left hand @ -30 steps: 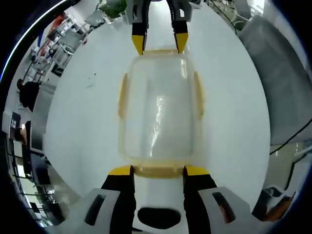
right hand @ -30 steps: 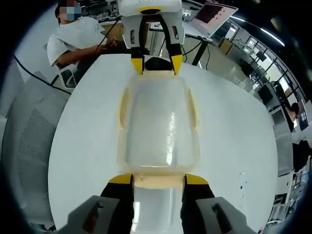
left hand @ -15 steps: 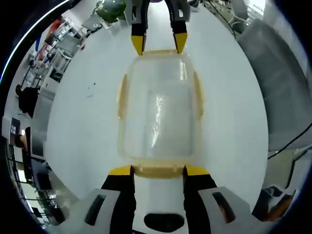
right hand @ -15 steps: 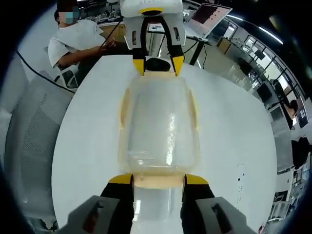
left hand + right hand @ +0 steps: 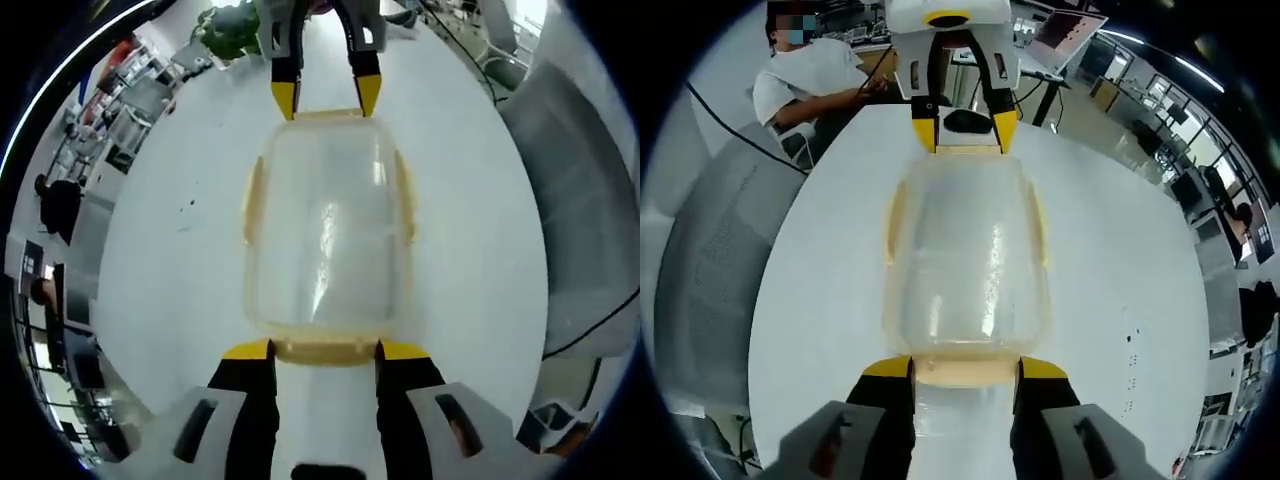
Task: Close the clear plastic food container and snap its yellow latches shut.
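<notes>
The clear plastic container [image 5: 325, 240] with its lid on hangs lengthwise between my two grippers over the white table [image 5: 170, 250]. In the left gripper view my left gripper [image 5: 325, 350] is shut on the yellow end latch [image 5: 325, 352] nearest it, and my right gripper [image 5: 327, 100] grips the far end. The right gripper view mirrors this: my right gripper [image 5: 965, 367] holds the near end latch [image 5: 965, 372] of the container [image 5: 965, 260], and the left gripper [image 5: 965, 135] holds the far end. Yellow side latches [image 5: 253, 200] [image 5: 894, 220] lie along both long sides.
A grey mesh chair [image 5: 710, 270] stands beside the white table [image 5: 1120, 260]. A seated person in a white shirt [image 5: 815, 75] and an open laptop [image 5: 1070, 30] are beyond the far edge. Another grey chair [image 5: 580, 200] stands at the right of the left gripper view.
The table and room have slid in both views while the container stays fixed between the jaws. The dark shadow under the left gripper has dropped toward the bottom edge.
</notes>
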A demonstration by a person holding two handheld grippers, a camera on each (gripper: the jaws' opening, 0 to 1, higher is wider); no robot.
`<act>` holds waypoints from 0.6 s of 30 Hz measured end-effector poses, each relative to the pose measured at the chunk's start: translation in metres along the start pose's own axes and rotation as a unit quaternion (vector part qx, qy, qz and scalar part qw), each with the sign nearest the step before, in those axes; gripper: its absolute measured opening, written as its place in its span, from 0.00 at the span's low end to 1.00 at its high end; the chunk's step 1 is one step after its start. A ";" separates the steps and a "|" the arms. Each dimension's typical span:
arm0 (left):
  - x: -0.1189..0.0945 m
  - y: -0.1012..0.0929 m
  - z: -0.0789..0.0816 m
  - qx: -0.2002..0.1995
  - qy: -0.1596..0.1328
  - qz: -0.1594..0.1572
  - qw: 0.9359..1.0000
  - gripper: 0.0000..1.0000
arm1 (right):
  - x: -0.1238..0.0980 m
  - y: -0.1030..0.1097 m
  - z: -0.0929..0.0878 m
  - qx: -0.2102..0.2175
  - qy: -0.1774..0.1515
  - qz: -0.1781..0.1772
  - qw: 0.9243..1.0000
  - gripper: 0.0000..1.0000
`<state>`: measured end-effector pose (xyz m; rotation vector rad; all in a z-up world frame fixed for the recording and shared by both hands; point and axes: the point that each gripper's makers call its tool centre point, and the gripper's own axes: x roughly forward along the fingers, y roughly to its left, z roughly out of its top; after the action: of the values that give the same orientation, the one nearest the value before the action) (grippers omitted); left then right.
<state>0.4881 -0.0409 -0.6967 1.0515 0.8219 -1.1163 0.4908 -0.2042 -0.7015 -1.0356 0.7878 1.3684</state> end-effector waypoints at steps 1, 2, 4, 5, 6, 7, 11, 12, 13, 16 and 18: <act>0.001 -0.001 0.002 -0.001 -0.001 0.000 1.000 0.36 | 0.000 0.000 -0.001 0.000 0.000 0.000 1.000 0.34; 0.002 -0.001 0.006 -0.001 -0.002 -0.001 1.000 0.36 | -0.002 0.002 -0.004 -0.001 0.001 0.001 1.000 0.34; 0.005 -0.002 0.011 -0.001 -0.002 -0.001 1.000 0.36 | -0.004 0.003 -0.009 -0.001 0.002 0.001 1.000 0.34; 0.006 -0.002 0.013 -0.001 -0.001 -0.001 1.000 0.36 | -0.005 0.003 -0.011 -0.001 0.003 0.002 1.000 0.34; 0.007 -0.003 0.015 -0.001 -0.001 -0.001 1.000 0.36 | -0.005 0.004 -0.013 0.000 0.004 0.002 1.000 0.34; 0.009 -0.003 0.017 0.000 -0.001 -0.002 1.000 0.36 | -0.006 0.005 -0.017 0.000 0.004 0.003 1.000 0.34; 0.013 -0.005 0.027 0.000 -0.005 -0.004 1.000 0.36 | -0.008 0.006 -0.028 0.002 0.007 0.004 1.000 0.34; 0.014 -0.005 0.029 -0.001 -0.005 -0.004 1.000 0.36 | -0.008 0.006 -0.029 0.002 0.006 0.005 1.000 0.34; 0.015 -0.005 0.030 -0.001 -0.006 -0.004 1.000 0.36 | -0.009 0.006 -0.032 0.002 0.007 0.005 1.000 0.34; 0.017 -0.006 0.035 0.000 -0.006 -0.005 1.000 0.36 | -0.010 0.007 -0.037 0.004 0.008 0.006 1.000 0.34; 0.019 -0.006 0.039 0.001 -0.006 -0.005 1.000 0.36 | -0.011 0.008 -0.040 0.007 0.007 0.008 1.000 0.34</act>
<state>0.4881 -0.0839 -0.7031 1.0422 0.8170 -1.1319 0.4869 -0.2459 -0.7075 -1.0309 0.8175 1.3681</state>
